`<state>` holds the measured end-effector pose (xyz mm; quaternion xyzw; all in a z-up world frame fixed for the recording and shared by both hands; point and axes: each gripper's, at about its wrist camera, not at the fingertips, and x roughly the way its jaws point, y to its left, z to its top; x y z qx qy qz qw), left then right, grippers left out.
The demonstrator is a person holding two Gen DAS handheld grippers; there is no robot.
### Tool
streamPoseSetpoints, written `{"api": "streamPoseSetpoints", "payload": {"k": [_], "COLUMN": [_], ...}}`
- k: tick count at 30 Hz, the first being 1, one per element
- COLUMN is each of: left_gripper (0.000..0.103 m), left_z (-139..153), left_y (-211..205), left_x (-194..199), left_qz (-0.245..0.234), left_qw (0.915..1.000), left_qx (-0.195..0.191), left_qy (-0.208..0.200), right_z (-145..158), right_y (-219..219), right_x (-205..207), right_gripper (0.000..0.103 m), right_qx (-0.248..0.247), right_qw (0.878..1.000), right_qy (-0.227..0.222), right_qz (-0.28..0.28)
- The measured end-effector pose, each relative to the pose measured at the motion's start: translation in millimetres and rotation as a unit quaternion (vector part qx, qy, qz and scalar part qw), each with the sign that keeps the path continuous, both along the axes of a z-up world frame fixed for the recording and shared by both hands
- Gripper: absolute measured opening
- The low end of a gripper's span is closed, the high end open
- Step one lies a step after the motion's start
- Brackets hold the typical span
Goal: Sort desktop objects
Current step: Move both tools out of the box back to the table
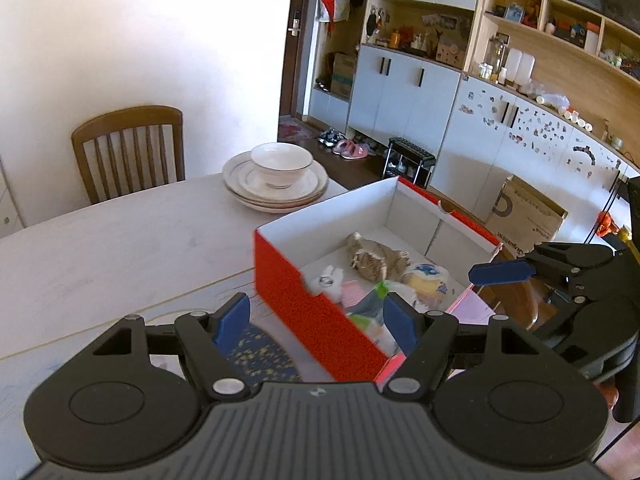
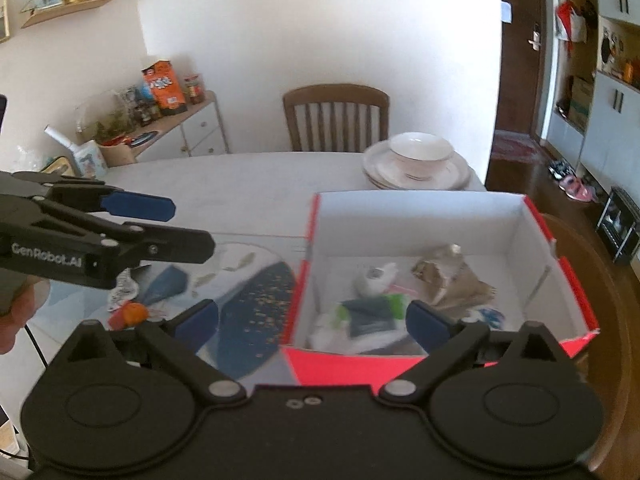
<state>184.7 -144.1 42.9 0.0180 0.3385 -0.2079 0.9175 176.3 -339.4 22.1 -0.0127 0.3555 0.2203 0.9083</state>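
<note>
Jaws: both pairs stand wide apart and carry nothing.
Left gripper [image 1: 316,320]: hovers over the near left corner of the box, its blue pads straddling the red wall.
Right gripper [image 2: 312,322]: hangs above the box's near edge, well above the contents.
Leftovers on table [image 2: 240,184]: a small orange thing [image 2: 134,314], a scrap of patterned paper [image 2: 124,290] and a dark blue piece [image 2: 168,284] lie on a printed mat [image 2: 256,312] left of the box; too blurred to name further.
Box [image 2: 576,280]: red cardboard outside, white inside, open on top; it holds a crumpled brown paper wad [image 1: 374,258], a white roll of tape [image 1: 326,282], a round yellowish packet [image 1: 426,280] and soft green-and-white wrappers [image 1: 376,300].
Progress: probably well past halfway, since most clutter sits in the box and only those few pieces remain outside.
Dishes: glossy white bowl [image 1: 282,164] on stacked plates [image 1: 276,188], well apart, beyond the box.
</note>
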Motion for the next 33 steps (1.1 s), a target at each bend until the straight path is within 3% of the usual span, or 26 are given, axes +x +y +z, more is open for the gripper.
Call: {"api": "streamPoseSetpoints", "payload": {"k": [13, 15, 19, 22, 33], "left_gripper": [0.08, 0.086, 0.091, 0.1, 0.103], "left_z": [-20, -23, -29, -35, -56], "left_y": [78, 89, 109, 125, 175], "left_x": [-15, -17, -23, -26, -31], "left_qz": [0.029, 0.032, 0.035, 0.039, 0.063], "left_qw": [0.9993, 0.9991, 0.9992, 0.999, 0.9976], "left_qx": [-0.019, -0.02, -0.015, -0.014, 0.018], "left_qy": [0.016, 0.018, 0.015, 0.018, 0.022], "right_z": [-9, -11, -15, -17, -27], "right_y": [75, 85, 106, 120, 165], "right_x": [-25, -29, -36, -40, -49], "right_gripper": [0.101, 0.101, 0.101, 0.101, 0.101], "right_qx": [-0.015, -0.016, -0.027, -0.031, -0.042], "right_qw": [1.0, 0.999, 0.999, 0.999, 0.998], "right_qy": [-0.006, -0.004, -0.004, -0.003, 0.003], "right_qz": [0.024, 0.027, 0.033, 0.038, 0.046]}}
